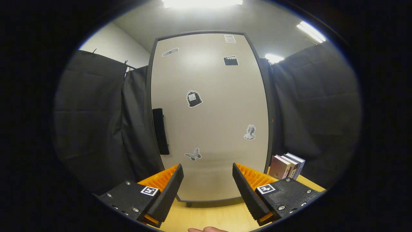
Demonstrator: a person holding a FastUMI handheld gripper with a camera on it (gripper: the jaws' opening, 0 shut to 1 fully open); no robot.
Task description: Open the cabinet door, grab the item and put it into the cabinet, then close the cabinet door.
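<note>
On the table, facing the cabinet: the gripper (208, 180) hung with its fingers spread wide and nothing between them, squared to the front as a starting stance rather than a grasp.
Cabinet door (209, 116): it stood shut, flush in its dark frame and filling the space beyond the fingers; several small stickers dotted its pale face.
Handle (160, 131): a black vertical bar sat at the door's left edge, ahead of and above the left finger (169, 190); its place there suggested hinges on the right, so the pull would likely swing the door toward that side.
Item: the books (286, 166) stood upright in a short row on the table (209, 216), just right of the cabinet and beyond the right finger (248, 190); set clear of the front, though an opening door might sweep near them.
Gripper aim: the fingers pointed at the door's lower middle, not yet at the handle, so a shift left and up seemed needed first.
Person: a fingertip (207, 229) showed just below the fingers, by the table's near edge.
Task stage: judged as the very start, door unopened and item untouched.
</note>
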